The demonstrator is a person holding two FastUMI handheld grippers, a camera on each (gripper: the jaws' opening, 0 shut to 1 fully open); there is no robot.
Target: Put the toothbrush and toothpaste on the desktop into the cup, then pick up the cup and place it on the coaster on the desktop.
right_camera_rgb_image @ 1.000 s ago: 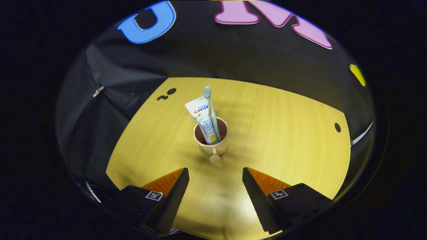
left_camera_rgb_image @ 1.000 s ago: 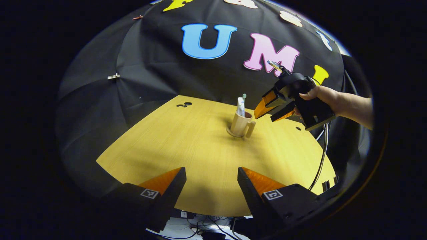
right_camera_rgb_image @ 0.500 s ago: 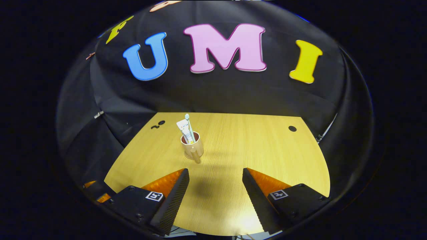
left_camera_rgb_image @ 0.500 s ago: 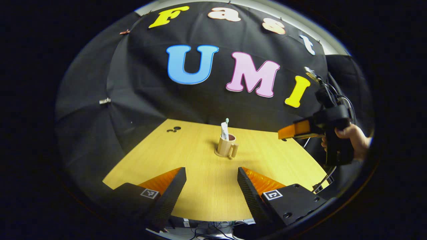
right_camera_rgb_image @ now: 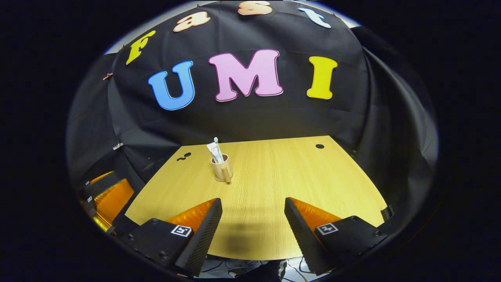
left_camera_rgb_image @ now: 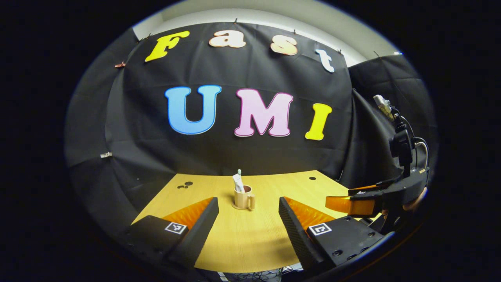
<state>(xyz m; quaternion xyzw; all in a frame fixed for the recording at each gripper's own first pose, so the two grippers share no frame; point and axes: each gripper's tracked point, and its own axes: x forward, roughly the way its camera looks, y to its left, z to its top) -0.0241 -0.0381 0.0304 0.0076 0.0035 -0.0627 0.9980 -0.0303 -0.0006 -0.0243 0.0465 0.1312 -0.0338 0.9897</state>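
- Tan cup (left_camera_rgb_image: pixel 243 197) on coaster (left_camera_rgb_image: pixel 236 206), mid desktop (right_camera_rgb_image: pixel 282 184); toothbrush (right_camera_rgb_image: pixel 216 141) and toothpaste (right_camera_rgb_image: pixel 213 149) upright inside.
- Left gripper (left_camera_rgb_image: pixel 246 219) spread wide, empty.
- Right gripper (right_camera_rgb_image: pixel 252 223) spread wide, empty.

Toothbrush (right_camera_rgb_image: pixel 216 141) and toothpaste (right_camera_rgb_image: pixel 213 150) in cup (right_camera_rgb_image: pixel 221 170) on coaster (left_camera_rgb_image: pixel 238 206), mid-desktop (right_camera_rgb_image: pixel 282 184).

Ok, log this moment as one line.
cup: upright on coaster | toothbrush, toothpaste: in cup | left claw: open, empty | right claw: open, empty
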